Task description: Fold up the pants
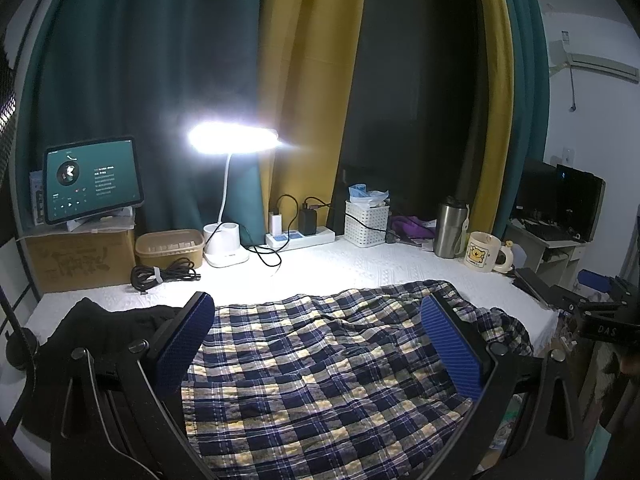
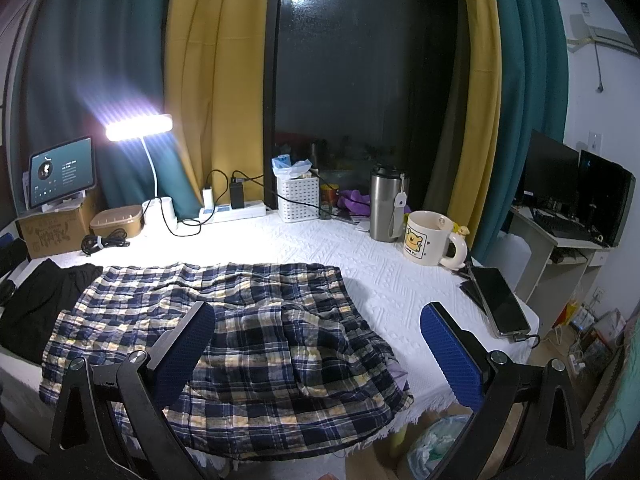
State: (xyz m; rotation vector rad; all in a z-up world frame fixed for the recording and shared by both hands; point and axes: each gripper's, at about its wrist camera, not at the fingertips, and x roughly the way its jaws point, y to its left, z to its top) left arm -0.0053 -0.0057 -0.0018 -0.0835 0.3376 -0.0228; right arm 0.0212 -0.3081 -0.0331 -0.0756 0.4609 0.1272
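White table bears plaid pants lengthwise left-right.

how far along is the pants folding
Done: the plaid pants lie spread on the white table cover, rumpled, possibly folded over once; hard to tell. In hand: nothing, since the left gripper and right gripper are both open above the cloth. Left: grasping an edge and making the folds.

Place: home bedroom or study corner.
Evidence: curtains, desk lamp, mug, wall air conditioner.
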